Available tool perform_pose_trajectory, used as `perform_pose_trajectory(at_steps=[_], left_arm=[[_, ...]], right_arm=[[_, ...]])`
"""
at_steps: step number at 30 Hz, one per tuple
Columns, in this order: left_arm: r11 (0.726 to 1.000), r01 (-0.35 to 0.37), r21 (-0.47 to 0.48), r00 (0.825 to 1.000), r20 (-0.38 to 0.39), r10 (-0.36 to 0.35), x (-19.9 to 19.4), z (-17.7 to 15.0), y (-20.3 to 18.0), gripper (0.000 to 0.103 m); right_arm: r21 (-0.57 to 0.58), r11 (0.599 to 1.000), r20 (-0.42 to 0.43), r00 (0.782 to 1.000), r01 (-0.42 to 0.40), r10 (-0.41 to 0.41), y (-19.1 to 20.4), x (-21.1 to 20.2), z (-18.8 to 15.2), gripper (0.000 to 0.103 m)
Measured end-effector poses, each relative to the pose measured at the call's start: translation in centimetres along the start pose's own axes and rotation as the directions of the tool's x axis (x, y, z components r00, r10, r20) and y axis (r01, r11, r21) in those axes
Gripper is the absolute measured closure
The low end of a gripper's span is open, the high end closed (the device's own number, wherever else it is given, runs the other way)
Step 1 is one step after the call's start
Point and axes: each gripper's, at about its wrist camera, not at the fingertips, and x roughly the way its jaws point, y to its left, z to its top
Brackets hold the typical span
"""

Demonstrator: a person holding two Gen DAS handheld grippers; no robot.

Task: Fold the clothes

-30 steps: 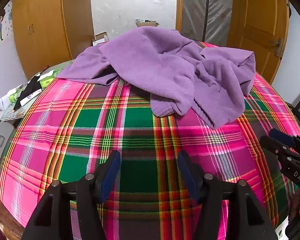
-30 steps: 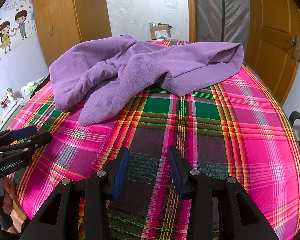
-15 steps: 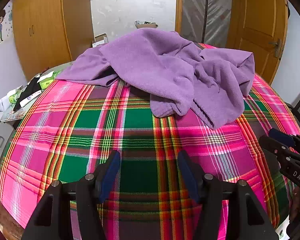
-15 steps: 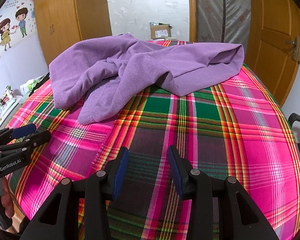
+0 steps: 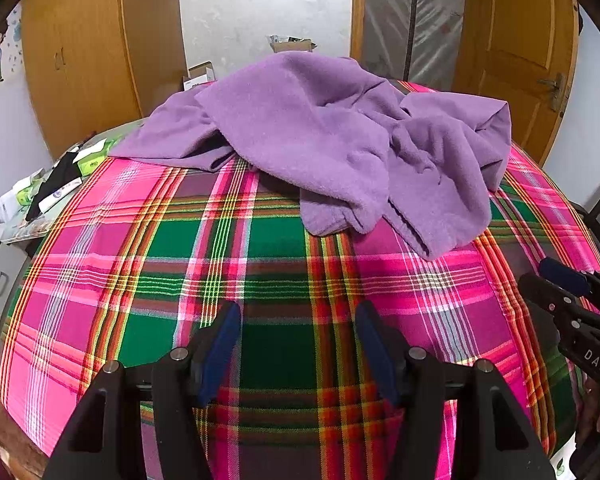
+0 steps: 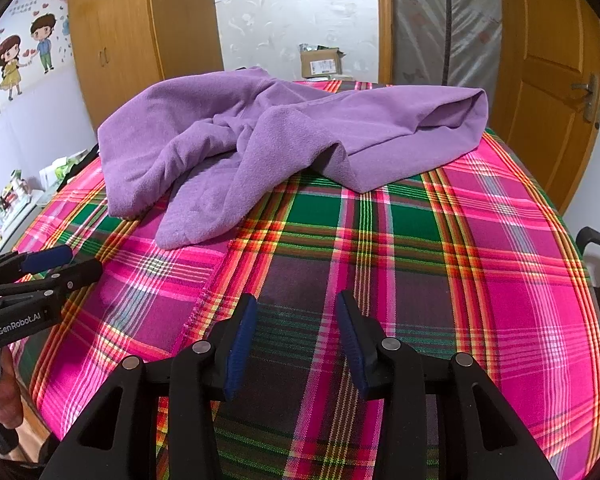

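We held the left gripper [image 5: 298, 340] and the right gripper [image 6: 296, 332] side by side over the near edge of the plaid tablecloth [image 6: 480, 264], jaws spread and empty, presumably poised for a first grasp. The crumpled purple garment [image 5: 340, 140] lay farther back, well apart from both, unfolded, sleeve ends [image 6: 192, 228] nearest us.

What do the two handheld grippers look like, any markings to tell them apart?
Both are matte black with silver pivot screws and dark blue pads on the fingers. The left gripper shows white lettering "GenRobot.AI" on its side in the right wrist view. The right gripper shows white letters "DAS", cut off at the frame edge, in the left wrist view. No cables or sleeves are visible.
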Motion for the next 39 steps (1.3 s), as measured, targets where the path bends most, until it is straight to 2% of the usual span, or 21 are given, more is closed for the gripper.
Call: perform_pose_trajectory(at_steps=[7,28,35,39], left_arm=[[1.0,0.002,-0.004,1.0,-0.004,-0.002,0.1,0.0,0.1,0.039],[1.0,0.004,-0.004,1.0,-0.009,-0.005,0.3,0.2,0.4,0.037],[1.0,0.028,0.006,1.0,-0.01,-0.028,0.4,0.4,0.8,0.036],[0.999,0.051,-0.005,0.999,-0.015,-0.051,0.4,0.8,1.4,0.04]], right_arm=[[-0.018,1.0,-0.008,1.0,-0.003,0.003,0.3,0.1,0.1,0.054],[-0.025,1.0,-0.022,1.0,0.005,-0.005,0.5,0.2,0.2,0.052],[-0.003,1.0,-0.063,0.998,-0.003,0.003,0.5,0.9,1.0,0.051],[0.01,1.0,-0.071,0.997,-0.029,0.029,0.5,1.3,1.6,0.051]])
